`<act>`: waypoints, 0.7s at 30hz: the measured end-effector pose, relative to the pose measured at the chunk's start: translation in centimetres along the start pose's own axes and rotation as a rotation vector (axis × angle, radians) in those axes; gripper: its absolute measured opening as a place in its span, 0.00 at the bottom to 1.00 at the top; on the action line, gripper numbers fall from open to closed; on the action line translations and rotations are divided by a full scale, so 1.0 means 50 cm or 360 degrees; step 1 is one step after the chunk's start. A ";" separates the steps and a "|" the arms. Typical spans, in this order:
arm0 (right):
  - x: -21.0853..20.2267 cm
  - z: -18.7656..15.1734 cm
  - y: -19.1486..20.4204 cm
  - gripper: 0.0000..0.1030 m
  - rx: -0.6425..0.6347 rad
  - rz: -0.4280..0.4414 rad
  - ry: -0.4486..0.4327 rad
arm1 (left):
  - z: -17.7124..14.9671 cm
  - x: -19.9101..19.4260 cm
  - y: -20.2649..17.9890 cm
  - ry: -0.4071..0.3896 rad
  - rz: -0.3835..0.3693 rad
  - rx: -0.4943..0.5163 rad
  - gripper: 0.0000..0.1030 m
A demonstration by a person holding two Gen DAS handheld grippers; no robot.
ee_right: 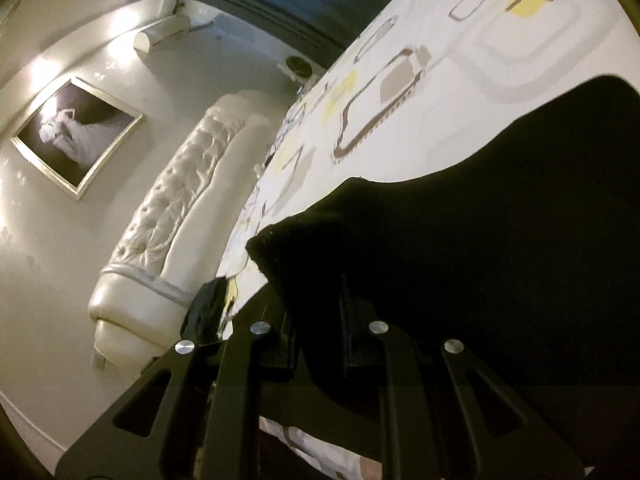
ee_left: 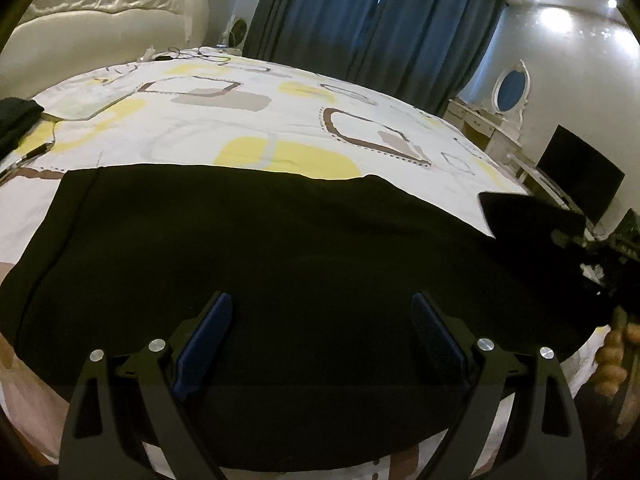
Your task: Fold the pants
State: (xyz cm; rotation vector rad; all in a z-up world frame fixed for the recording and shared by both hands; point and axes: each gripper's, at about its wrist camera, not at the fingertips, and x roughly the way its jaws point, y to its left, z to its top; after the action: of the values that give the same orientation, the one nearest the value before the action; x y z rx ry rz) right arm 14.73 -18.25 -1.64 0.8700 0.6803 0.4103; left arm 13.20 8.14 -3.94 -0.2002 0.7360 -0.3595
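Black pants (ee_left: 248, 240) lie spread across the near part of the bed, running from left to right. My left gripper (ee_left: 320, 312) is open just above the pants, its blue pads (ee_left: 208, 344) wide apart with nothing between them. My right gripper (ee_right: 316, 296) is shut on an end of the pants (ee_right: 460, 240) and holds it lifted off the bed, the cloth draped over its fingers. In the left wrist view that lifted end (ee_left: 528, 216) and the right gripper (ee_left: 588, 256) show at the far right.
The bed has a white cover with yellow and grey shapes (ee_left: 240, 120). A dark garment (ee_left: 16, 116) lies at its left edge and cables (ee_left: 188, 53) at its far end. A tufted headboard (ee_right: 172, 208), dark curtains (ee_left: 368, 28), a dresser and a monitor (ee_left: 576, 172) surround it.
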 end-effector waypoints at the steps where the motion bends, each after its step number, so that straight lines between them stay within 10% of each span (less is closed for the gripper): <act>1: 0.005 -0.002 0.003 0.14 -0.0009 -0.0005 0.0011 | 0.001 0.000 0.001 0.0002 -0.0006 -0.0004 0.87; 21: 0.047 -0.027 0.051 0.14 -0.0145 -0.0064 0.0125 | 0.005 0.002 0.004 0.0043 -0.0030 0.0051 0.87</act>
State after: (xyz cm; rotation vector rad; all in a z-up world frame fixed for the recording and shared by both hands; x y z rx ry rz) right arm 15.31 -14.62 -1.10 0.7557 0.7446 0.4376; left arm 13.51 8.28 -3.86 -0.1728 0.7547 -0.3924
